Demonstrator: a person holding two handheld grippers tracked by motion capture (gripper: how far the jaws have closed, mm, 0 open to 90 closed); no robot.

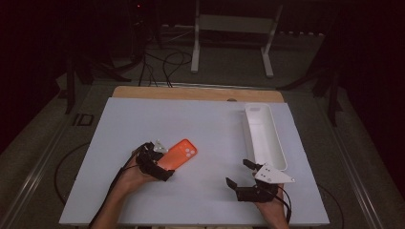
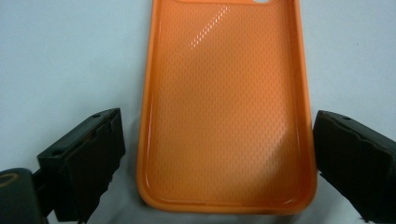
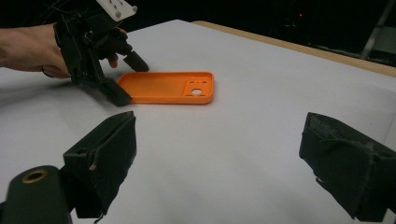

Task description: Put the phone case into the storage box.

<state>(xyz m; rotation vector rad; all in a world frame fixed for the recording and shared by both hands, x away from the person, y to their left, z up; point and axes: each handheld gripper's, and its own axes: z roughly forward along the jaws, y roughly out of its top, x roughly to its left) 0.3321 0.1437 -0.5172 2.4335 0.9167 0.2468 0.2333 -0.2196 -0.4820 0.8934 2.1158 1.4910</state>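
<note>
In the high view, the left gripper (image 1: 161, 164) sits at the near end of an orange phone case (image 1: 179, 154), which lies flat on the white worktop (image 1: 200, 138). The case sticks out past the fingers, away from the person. The right gripper (image 1: 239, 172) rests on the worktop well apart from the case, with its fingers spread and nothing between them. A long white tray (image 1: 274, 143) lies just beyond the right fingers.

In the left gripper view, the phone case (image 2: 226, 107) lies open side up between the two black fingers (image 2: 88, 158). The fingers are spread wide, one on each long side of the case. The right one looks very close to the rim. The left one has a small gap. They are not squeezing it.

In the right gripper view, the right fingers (image 3: 105, 154) are spread wide over bare worktop (image 3: 224, 154). Far ahead of them lies the orange case (image 3: 163, 87), with its camera hole at the end away from the left gripper (image 3: 123, 77). The left fingers reach around its other end.
</note>
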